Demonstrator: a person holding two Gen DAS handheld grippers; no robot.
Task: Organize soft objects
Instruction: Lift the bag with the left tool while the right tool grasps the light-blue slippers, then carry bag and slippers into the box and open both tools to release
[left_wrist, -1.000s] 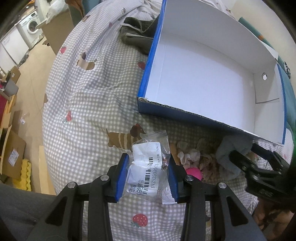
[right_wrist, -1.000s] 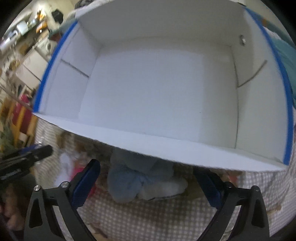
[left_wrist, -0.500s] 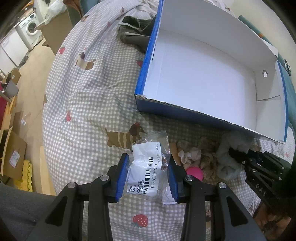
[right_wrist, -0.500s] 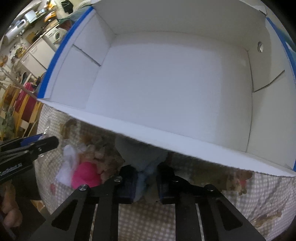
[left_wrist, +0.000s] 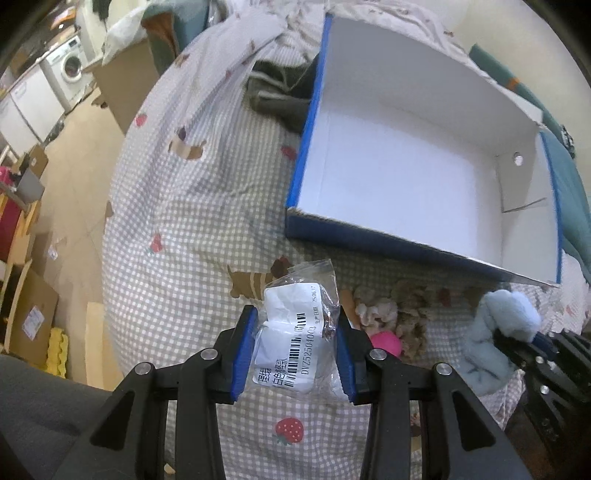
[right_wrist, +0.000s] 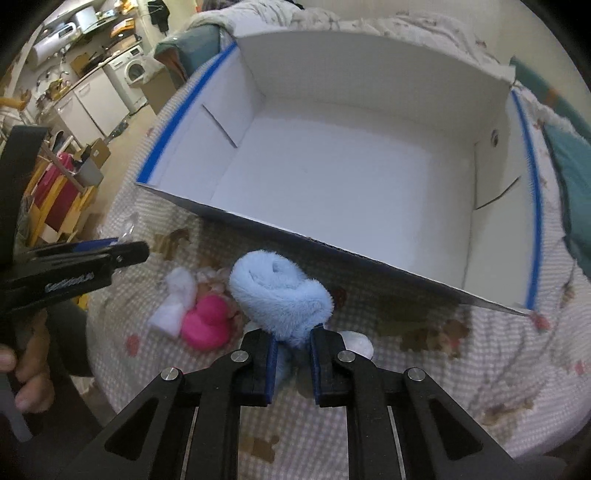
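Right tool (right_wrist: 291, 363) clamped on the light blue fluffy roll (right_wrist: 282, 291), lifted just short of the white box (right_wrist: 347, 177) ahead. Likely light, squashy, slack below the pinch; best taken mid-bundle. Left tool (left_wrist: 295, 354) clamped on a crinkly label bag (left_wrist: 295, 343), readable only from left wrist; right wrist alone shows the pink ball (right_wrist: 205, 323) whole.
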